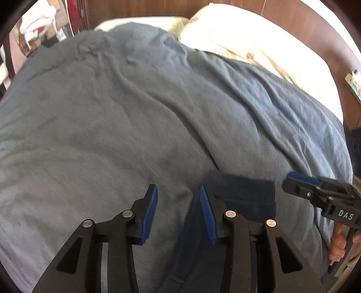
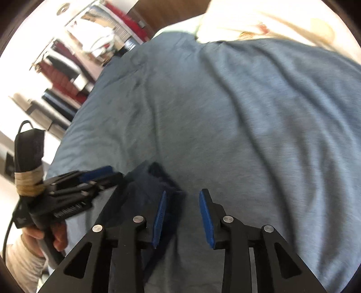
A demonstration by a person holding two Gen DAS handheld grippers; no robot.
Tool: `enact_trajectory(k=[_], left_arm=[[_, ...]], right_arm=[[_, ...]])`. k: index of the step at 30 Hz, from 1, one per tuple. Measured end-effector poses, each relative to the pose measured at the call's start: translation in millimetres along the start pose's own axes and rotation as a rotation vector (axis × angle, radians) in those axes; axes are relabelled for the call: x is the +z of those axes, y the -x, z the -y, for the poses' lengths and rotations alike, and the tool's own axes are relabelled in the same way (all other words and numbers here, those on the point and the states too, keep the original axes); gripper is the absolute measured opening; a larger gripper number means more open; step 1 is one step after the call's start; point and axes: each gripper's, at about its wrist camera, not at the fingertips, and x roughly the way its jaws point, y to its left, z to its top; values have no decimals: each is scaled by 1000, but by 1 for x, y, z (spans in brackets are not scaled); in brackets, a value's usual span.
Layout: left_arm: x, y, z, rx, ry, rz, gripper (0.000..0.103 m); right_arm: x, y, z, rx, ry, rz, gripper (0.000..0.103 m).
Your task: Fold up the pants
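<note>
**Both grippers parted over folded navy pants on a blue-grey bedspread**

The left gripper (image 1: 178,211) has black plastic arms with round silver pivot pins and ribbed blue pads on its fingertips (image 1: 150,214). Its jaws stand partly apart with nothing pinched; only cloth lies beneath the gap. The right gripper (image 2: 182,216) is built the same way, and its jaws also stand partly apart and grip nothing.

The pants (image 1: 243,196) lie as a dark navy, roughly rectangular folded block with straight edges on the bed, between the two tools. In the left wrist view the block sits just beyond the left gripper's right-hand finger; in the right wrist view it lies under and beside the right gripper's left-hand finger, though contact cannot be judged.

The bedspread (image 1: 112,112) is a soft, heathered blue-grey knit, rumpled into long diagonal creases. A cream pillow (image 1: 248,45) with small reddish printed motifs rests at the far end against a dark wood headboard (image 1: 140,9).

White letters "DAS" show on the right gripper's black body in the left wrist view. A hand (image 1: 338,243) wraps its handle. In the right wrist view the writing on the left gripper is too blurred to read, and tan cord (image 2: 28,183) is wound around the mount above it.
</note>
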Motion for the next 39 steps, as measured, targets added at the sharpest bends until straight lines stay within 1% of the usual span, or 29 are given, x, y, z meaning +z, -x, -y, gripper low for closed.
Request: enact_trajectory(k=[1, 3, 6, 8, 9, 10, 11, 12, 13, 15, 17, 18, 19, 22, 23, 24, 25, 27, 29, 32, 34, 35, 36, 39], left_arm=[[3, 0, 0, 8, -14, 3, 38], [7, -5, 2, 30, -42, -5, 38], [9, -20, -1, 21, -57, -49, 31], [9, -27, -1, 17, -64, -68, 29], [9, -32, -2, 3, -66, -84, 29], [9, -35, -3, -15, -63, -97, 27], [10, -40, -6, -49, -47, -118, 23], [11, -45, -9, -99, -21, -141, 16], [11, -48, -12, -143, 1, -163, 14], [13, -55, -18, -221, 41, -196, 14], [14, -60, -19, -285, 52, -219, 14], [15, -63, -19, -319, 51, -238, 14], [16, -67, -19, -337, 47, -256, 14], [19, -80, -18, -347, 42, -303, 15], [21, -82, -17, -340, 41, -305, 16], [24, -85, -16, -345, 41, -307, 19], [26, -88, -14, -355, 44, -312, 22], [28, -94, -11, -406, 57, -339, 27], [27, -95, -12, -416, 53, -348, 28], [25, -99, -11, -425, 61, -353, 27], [24, -97, -10, -421, 58, -346, 21], [24, -95, -11, -414, 53, -340, 19], [23, -92, -11, -409, 43, -333, 16], [25, -78, -1, -397, 7, -282, 13]], right_arm=[[-1, 3, 3, -20, -14, 9, 32], [-4, 2, 10, -55, -33, -1, 32], [-6, -6, 16, -31, -62, -39, 32], [-8, -10, 15, -2, -67, -53, 32], [-8, -12, 13, 8, -60, -58, 32], [-9, -12, 11, 18, -53, -61, 32], [-9, -13, 9, 26, -49, -62, 32], [-9, -14, 8, 34, -46, -67, 32], [-9, -16, 7, 38, -46, -71, 32], [-10, -18, 7, 58, -52, -78, 32], [-10, -21, 5, 88, -57, -86, 32], [-10, -23, 4, 90, -52, -88, 32], [-11, -25, 3, 87, -42, -90, 32], [-11, -32, 0, 110, -41, -99, 32], [-11, -34, 0, 118, -49, -105, 32], [-11, -37, 1, 124, -60, -109, 32], [-11, -38, 2, 125, -65, -110, 32], [-10, -41, 3, 130, -76, -111, 32], [-10, -44, 5, 138, -92, -111, 32], [-8, -49, 9, 139, -101, -114, 31], [-8, -51, 8, 136, -92, -114, 29], [-8, -52, 7, 137, -85, -114, 20], [-9, -52, 7, 139, -82, -117, 16], [-8, -48, 8, 133, -86, -108, 13]])
